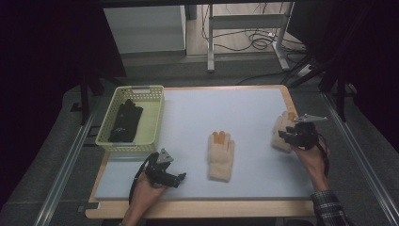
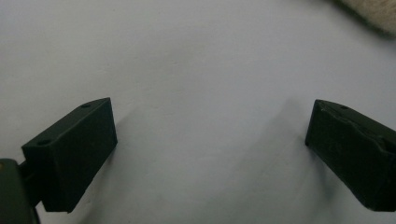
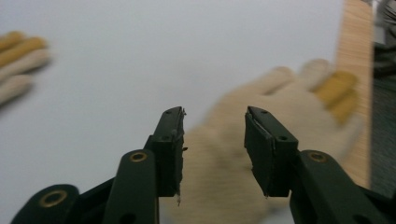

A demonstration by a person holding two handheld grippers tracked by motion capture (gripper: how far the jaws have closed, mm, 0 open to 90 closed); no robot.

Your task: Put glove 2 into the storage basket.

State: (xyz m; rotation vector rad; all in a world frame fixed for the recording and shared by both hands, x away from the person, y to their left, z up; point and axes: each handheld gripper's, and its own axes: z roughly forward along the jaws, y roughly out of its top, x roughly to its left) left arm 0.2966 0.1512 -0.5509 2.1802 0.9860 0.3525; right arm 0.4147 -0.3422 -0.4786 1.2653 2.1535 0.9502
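While two cream gloves lie on the pale mat, one (image 1: 221,155) at centre, the other (image 1: 282,133) at right under the right gripper (image 1: 288,135), its jaws parted and empty, the left gripper (image 1: 181,178) rests lower left, jaws wide. One yellow basket (image 1: 153,123) at upper left holds one black glove (image 1: 125,121).

Your left hand (image 1: 143,190) comes in from the near edge, wrapped around the left gripper (image 1: 181,177), whose tips point to your right and lie low. Its jaws stand wide apart with nothing between the pads (image 2: 74,149). Your right hand (image 1: 310,157), checked sleeve at the wrist, carries the right gripper (image 3: 214,149) off the surface, tips angled toward your left. Its jaws are parted about halfway, pads (image 3: 170,149) pressing on nothing.
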